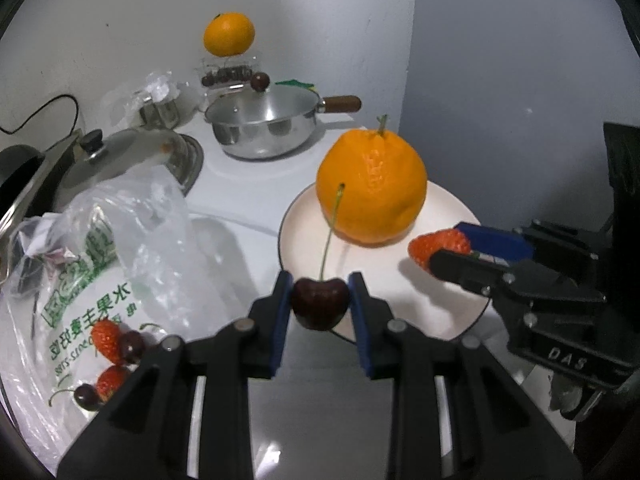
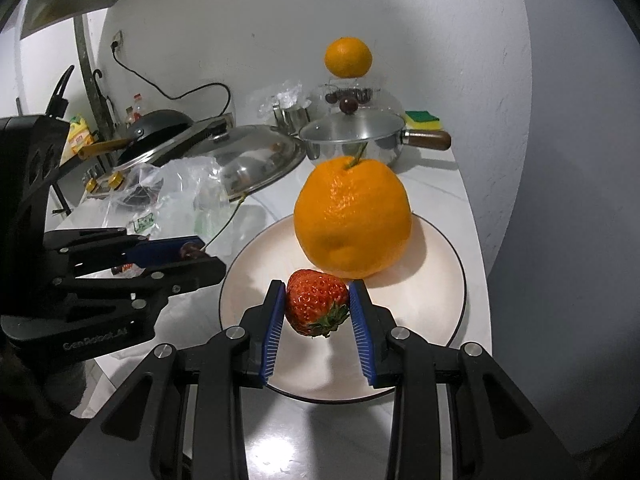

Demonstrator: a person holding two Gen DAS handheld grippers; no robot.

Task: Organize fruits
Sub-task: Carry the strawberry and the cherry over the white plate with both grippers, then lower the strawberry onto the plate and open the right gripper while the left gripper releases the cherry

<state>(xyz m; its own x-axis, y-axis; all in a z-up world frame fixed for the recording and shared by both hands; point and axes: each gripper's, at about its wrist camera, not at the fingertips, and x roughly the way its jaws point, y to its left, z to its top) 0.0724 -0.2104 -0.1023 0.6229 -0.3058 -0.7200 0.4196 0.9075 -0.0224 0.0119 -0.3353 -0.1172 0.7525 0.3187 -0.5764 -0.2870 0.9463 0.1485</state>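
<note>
1. White counter (image 2: 440, 184) carries a plate (image 2: 432, 280) holding an orange (image 2: 352, 216) (stem up).
2. Left claw (image 1: 319, 298) pinches a cherry (image 1: 319, 302) at the plate's near edge.
3. Right claw (image 2: 316, 304) clamps a strawberry (image 2: 316, 300), the orange just beyond.

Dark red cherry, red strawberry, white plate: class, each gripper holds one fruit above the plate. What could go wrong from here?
1. The left gripper clamps the dark red cherry at the plate's near rim; released there, it may roll off the round white plate.
2. The red strawberry in the right gripper is soft; squeezing could bruise it.
3. The large orange stands close; a nudge might roll it.
</note>
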